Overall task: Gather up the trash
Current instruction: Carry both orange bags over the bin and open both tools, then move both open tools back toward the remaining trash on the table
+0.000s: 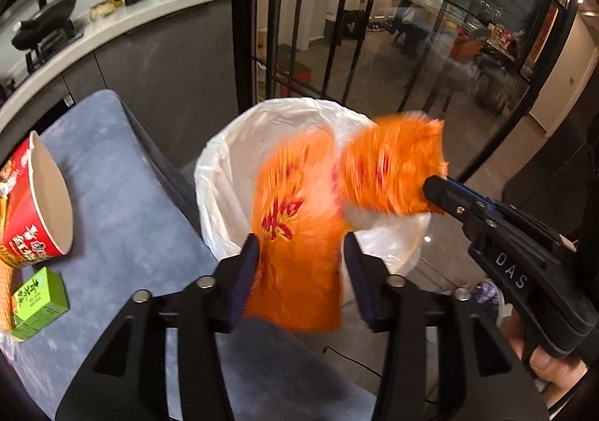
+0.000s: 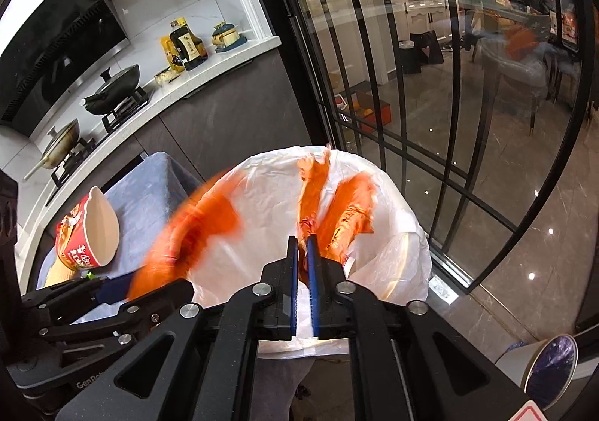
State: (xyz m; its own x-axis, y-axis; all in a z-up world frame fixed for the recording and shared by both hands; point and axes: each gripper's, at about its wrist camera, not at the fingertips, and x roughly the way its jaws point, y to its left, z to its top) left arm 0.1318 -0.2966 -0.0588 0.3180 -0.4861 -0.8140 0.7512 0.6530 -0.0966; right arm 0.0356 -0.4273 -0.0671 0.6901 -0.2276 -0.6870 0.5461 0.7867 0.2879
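Lying on its side at far left on a blue-grey cushion (image 1: 131, 196), a red noodle cup (image 1: 37, 204), with a green carton (image 1: 39, 303) just below it, neither yet collected. At centre, over the mouth of a bin lined with a white bag (image 1: 232, 159), the left gripper (image 1: 301, 245), jaws standing well apart and pads not visibly pressing. Between them, smeared by motion, an orange wrapper (image 1: 288, 204), seemingly loose and bound for the bag, its lower end hanging on the near side of the rim. To the right, above the far side of the same bag, a second orange wrapper (image 1: 389, 166), pinched at its edge by the right gripper (image 1: 430, 192), jaws all but closed on it, with part of a hand (image 1: 554, 365) on the handle at lower right. Judged to be the drop step of the clean-up. To do it well: keep both sets of tips within the outline of the rim, point them down into the bag, and part the right jaws only once squarely over the opening. Avoid snagging the thin liner or dragging it off the rim. Worth a glance afterwards for any wrapper caught on the edge or fallen to the floor, before going back left for the cup and carton.
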